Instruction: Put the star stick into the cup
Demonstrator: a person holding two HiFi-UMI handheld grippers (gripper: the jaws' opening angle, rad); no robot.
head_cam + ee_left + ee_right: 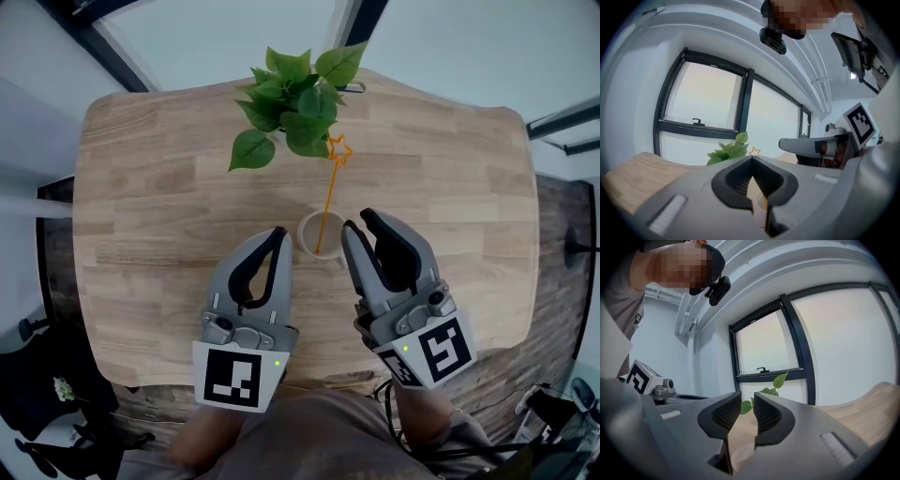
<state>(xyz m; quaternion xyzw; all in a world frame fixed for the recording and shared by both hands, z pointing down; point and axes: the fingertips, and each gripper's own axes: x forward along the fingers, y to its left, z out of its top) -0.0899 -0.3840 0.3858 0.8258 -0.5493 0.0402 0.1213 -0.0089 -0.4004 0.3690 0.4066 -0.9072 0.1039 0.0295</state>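
An orange star stick [330,192] stands tilted in a pale cup [307,234] at the middle of the wooden table [141,187], its star [338,150] up by the plant's leaves. My left gripper [280,232] is just left of the cup, shut and empty. Just right of the cup, my right gripper [358,223] is open by a narrow gap and holds nothing. In the left gripper view the shut jaw tips [751,159] meet under the star [754,151], and the cup [761,206] shows through the hollow between the pads. The right gripper [747,394] faces the plant.
A green leafy plant [291,98] stands behind the cup near the table's far edge; its leaves [780,379] show in the right gripper view. The table's front edge [319,380] runs just under both grippers. Dark-framed windows [740,101] lie beyond the table.
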